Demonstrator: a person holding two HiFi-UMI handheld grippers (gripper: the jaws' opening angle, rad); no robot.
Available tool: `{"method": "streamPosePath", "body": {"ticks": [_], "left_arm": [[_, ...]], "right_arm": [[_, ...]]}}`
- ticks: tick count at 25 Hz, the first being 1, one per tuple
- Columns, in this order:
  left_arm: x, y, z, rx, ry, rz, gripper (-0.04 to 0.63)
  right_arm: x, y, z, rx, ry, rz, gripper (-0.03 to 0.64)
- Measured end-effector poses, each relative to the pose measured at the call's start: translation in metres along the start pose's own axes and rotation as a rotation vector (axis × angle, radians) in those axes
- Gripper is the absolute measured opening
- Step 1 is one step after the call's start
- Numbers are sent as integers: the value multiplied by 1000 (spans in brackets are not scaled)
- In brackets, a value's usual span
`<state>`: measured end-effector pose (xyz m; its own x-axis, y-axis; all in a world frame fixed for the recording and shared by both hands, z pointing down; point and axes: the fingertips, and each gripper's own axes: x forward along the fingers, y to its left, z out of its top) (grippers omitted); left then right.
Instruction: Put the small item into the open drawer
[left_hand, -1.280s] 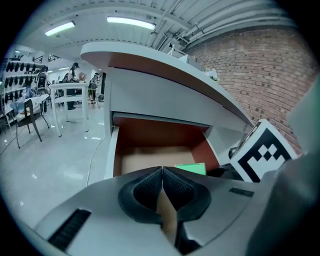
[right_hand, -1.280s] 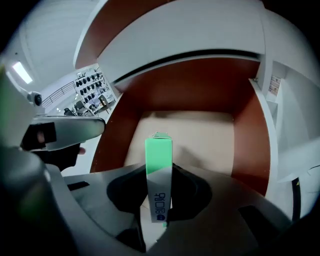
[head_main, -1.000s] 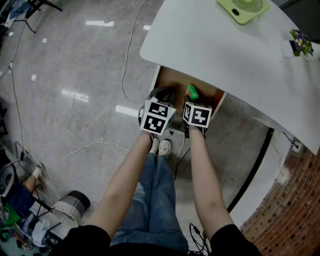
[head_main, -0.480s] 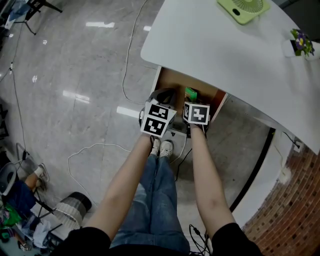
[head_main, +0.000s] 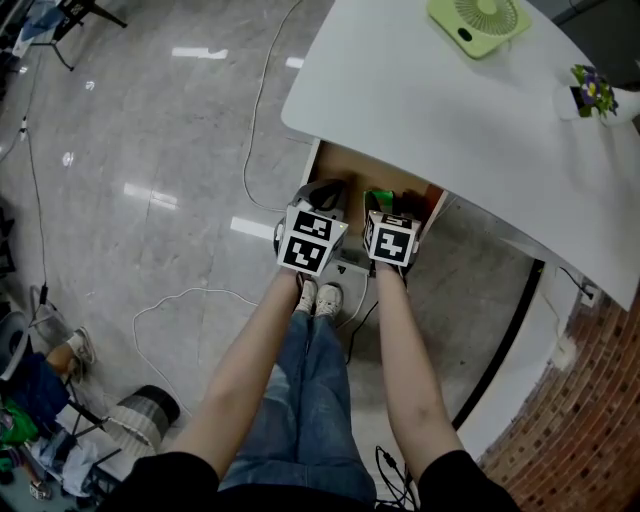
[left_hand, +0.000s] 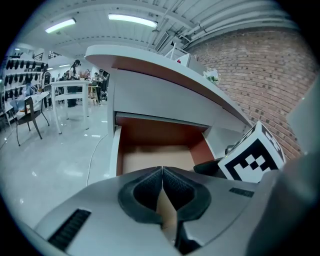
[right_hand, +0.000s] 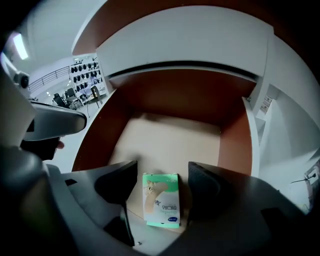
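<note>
The small item is a green and white box (right_hand: 161, 199). It sits between the jaws of my right gripper (right_hand: 162, 182), low over the floor of the open wooden drawer (right_hand: 175, 145). The jaws are opening, and a gap shows on each side of the box, so neither pad presses on it. In the head view the box (head_main: 379, 199) shows just ahead of the right gripper (head_main: 386, 210), inside the drawer (head_main: 345, 170) under the white table. My left gripper (left_hand: 162, 187) is shut with nothing in it and hovers at the drawer's front left (head_main: 322, 192).
The white table top (head_main: 470, 110) overhangs the back of the drawer and carries a green fan (head_main: 478, 22) and a small flower pot (head_main: 592, 90). Cables (head_main: 255, 110) trail over the glossy floor at left. A brick wall (head_main: 600, 400) stands at right.
The right gripper has moved a little left and forward over the drawer, and the green box now sits lower inside it. The left gripper has barely moved.
</note>
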<state>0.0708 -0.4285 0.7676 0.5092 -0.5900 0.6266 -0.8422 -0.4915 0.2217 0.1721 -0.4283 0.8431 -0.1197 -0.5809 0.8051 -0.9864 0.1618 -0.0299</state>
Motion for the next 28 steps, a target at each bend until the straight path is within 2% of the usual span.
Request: {"method": "streamPosePath", "body": {"ticks": [5,9,15,21,23,28], "left_arm": [[-8,-4,10,2,-10,-2,25],[-21,-11,20,13,-20,0,25],[-77,-26,54,20,-73,8,25],[-145,-39,124,64,-191,26,25],[-172,-44,147,80,-235,31,25],[-245,-57,203,126,-364,49,25]], "right_arm": [[-17,3,8,26,-44,15,301],[-48,7,23,55,-124,35,295],[-135,12,53,90,-283,52,200],[-240,6,105,137,-461,45,108],[-277,5,124,132,-520,38,67],[-364,3,163,99,-651,10,25]]}}
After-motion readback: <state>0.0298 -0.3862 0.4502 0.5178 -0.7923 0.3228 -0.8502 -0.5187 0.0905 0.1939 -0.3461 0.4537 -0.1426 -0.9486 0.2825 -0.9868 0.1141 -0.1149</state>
